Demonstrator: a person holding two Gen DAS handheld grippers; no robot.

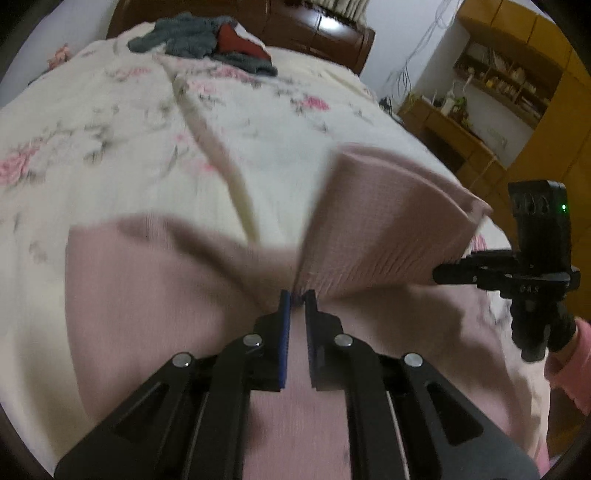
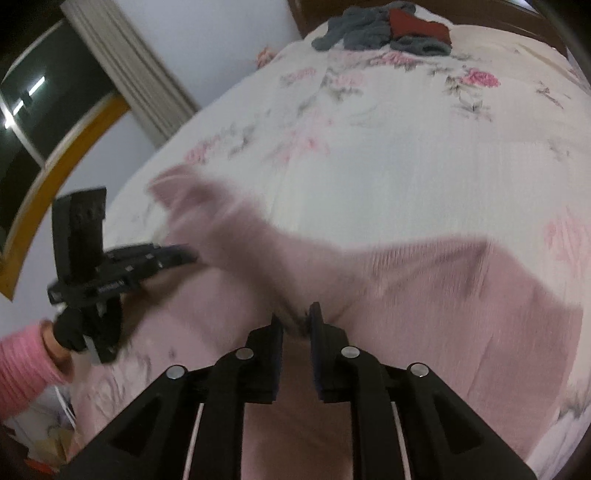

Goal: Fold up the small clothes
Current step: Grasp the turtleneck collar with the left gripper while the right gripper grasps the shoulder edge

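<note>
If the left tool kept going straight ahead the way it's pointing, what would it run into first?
The pink garment itself: the left tool already pinches a bunched fold of it, and the cloth rises right ahead of the tips. Beyond lies the floral bedspread; depth is unclear through the blur.

A bed with a floral cream quilt (image 1: 258,122) filled the room ahead of the grippers, with a dark wooden headboard (image 1: 314,26) beyond, yellow wooden shelving (image 1: 517,85) to the right, and a dark window (image 2: 40,107) to the left.
</note>
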